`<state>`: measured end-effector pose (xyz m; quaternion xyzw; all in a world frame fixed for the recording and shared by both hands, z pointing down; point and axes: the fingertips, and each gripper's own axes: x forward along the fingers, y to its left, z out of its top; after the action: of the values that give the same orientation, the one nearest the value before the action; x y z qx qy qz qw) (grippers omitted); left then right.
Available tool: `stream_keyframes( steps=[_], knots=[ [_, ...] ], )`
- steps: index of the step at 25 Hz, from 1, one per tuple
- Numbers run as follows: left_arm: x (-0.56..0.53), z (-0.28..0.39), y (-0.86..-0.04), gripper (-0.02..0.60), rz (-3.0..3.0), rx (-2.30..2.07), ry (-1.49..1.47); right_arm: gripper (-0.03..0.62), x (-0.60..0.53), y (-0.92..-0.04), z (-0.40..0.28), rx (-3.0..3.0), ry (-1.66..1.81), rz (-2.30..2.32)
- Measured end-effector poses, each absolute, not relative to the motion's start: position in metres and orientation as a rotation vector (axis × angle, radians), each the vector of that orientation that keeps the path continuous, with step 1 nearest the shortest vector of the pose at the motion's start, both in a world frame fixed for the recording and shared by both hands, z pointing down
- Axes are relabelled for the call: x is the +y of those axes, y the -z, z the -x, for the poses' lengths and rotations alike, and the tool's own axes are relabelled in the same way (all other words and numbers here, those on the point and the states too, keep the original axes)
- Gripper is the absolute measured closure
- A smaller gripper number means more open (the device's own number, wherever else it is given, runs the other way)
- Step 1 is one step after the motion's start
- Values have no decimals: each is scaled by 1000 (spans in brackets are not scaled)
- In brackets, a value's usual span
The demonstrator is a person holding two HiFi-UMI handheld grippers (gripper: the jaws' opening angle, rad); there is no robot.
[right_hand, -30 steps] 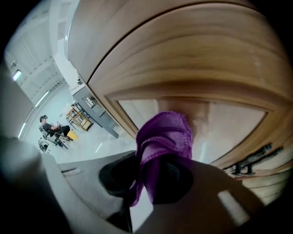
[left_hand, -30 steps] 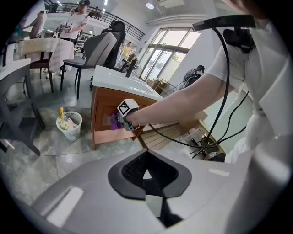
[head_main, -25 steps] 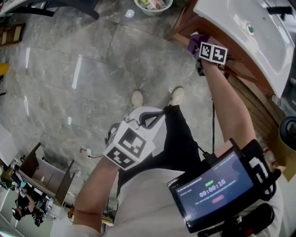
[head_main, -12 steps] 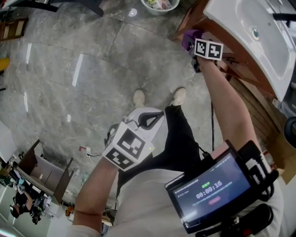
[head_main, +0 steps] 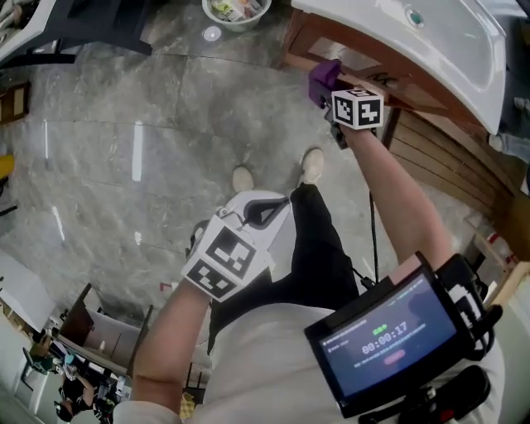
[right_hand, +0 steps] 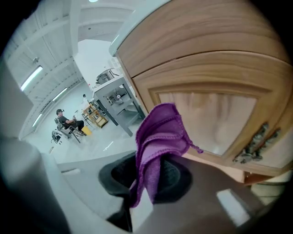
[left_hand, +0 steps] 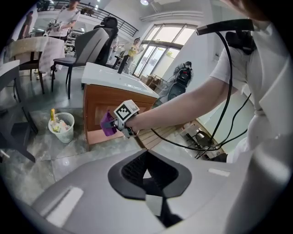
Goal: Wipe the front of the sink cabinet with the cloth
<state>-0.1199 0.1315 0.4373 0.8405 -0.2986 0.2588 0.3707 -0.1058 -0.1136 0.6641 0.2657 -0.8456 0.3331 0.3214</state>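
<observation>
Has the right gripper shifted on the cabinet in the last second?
Yes, slightly: right gripper with the cloth now sits farther from the sink's drain, lower on the cabinet front; camera swung too.

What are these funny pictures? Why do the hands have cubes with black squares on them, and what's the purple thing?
There is no robot here. A person holds a grabber tool with two jaws in each hand, and the patterned cubes are part of those tools. The head view comes from a camera on the person's head, looking down at their shoes and the grey floor. The two gripper views come from cameras riding on the tools. The right gripper pinches a purple cloth close in front of the wooden sink cabinet, which it is meant to wipe. The left gripper is closed on nothing, down by the person's waist. A white sink tops the cabinet, and a small bin stands nearby.
</observation>
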Motion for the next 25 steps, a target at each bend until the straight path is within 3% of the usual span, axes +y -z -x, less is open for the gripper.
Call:
stream_keyframes(
  steps=[16, 25],
  knots=[
    [43, -109, -444, 575, -2287, -455, -817, 513, -136, -703, -325, -1897, -963, -1186],
    [-9, -192, -473, 575, -2283, -433, -839, 513, -191, -755, -438, -1801, -1005, -1288]
  ],
)
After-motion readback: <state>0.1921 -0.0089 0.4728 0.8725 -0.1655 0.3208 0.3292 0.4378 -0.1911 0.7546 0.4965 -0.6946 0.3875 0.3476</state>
